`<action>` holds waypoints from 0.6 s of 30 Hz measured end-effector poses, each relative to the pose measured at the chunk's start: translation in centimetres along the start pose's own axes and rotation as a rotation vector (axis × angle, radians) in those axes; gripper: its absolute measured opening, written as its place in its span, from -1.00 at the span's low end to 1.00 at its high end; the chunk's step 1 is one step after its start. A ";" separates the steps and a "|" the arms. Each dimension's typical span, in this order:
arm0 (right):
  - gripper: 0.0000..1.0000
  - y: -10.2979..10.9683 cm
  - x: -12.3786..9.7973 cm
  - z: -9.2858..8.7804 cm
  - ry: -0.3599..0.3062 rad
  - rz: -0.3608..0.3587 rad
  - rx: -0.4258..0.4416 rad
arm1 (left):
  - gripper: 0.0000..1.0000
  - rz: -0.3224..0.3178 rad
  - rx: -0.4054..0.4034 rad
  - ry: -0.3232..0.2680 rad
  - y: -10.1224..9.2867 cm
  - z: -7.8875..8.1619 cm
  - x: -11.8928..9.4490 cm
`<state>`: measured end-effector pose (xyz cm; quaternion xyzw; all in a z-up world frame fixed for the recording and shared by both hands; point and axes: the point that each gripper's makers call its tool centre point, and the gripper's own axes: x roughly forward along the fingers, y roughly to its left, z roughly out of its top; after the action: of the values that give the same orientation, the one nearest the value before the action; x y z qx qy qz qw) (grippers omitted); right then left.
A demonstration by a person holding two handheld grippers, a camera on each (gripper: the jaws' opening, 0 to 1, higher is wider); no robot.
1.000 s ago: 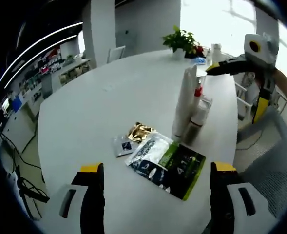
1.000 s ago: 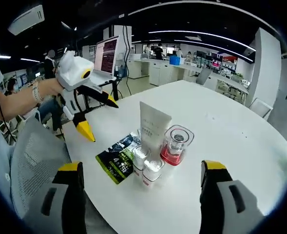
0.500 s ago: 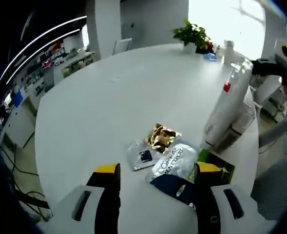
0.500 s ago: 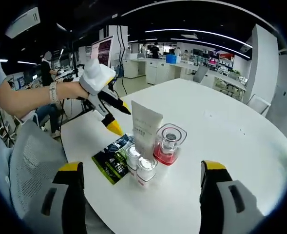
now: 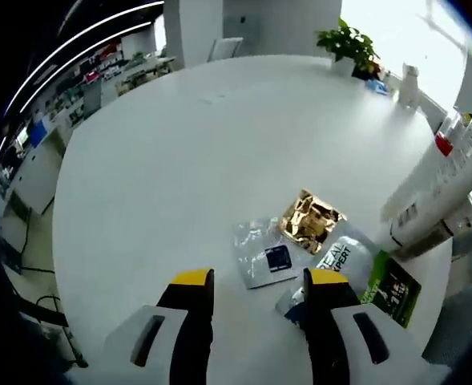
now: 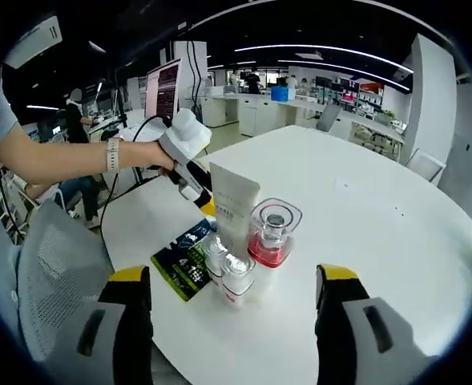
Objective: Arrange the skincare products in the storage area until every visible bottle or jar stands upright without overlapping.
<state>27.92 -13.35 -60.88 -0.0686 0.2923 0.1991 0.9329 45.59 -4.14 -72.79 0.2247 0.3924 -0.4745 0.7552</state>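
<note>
In the left gripper view, the white sachet (image 5: 341, 258) on the table carries dark letters that read "EAL" and below them "XPERT", the beginning cut off. In the right gripper view, the green and black packet (image 6: 186, 269) shows a large "4" with smaller print that is too small to read. The white tube (image 6: 233, 207) has lines of text, also not readable

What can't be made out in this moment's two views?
- Left claw tips, right gripper view: hidden behind the white tube.
- Small jars, right gripper view: labels too small to read.
- Green sachet, left gripper view: partly covered by the silver pouch; print blurred.
</note>
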 end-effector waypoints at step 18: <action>0.66 0.2 0.1 -0.3 -0.003 0.005 0.028 | -0.19 0.067 0.081 0.030 5.5 0.7 2.0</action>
<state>27.76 -13.20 -61.14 -0.0544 0.2940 0.1975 0.9336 51.23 -3.28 -74.17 0.2754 0.3764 -0.4611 0.7549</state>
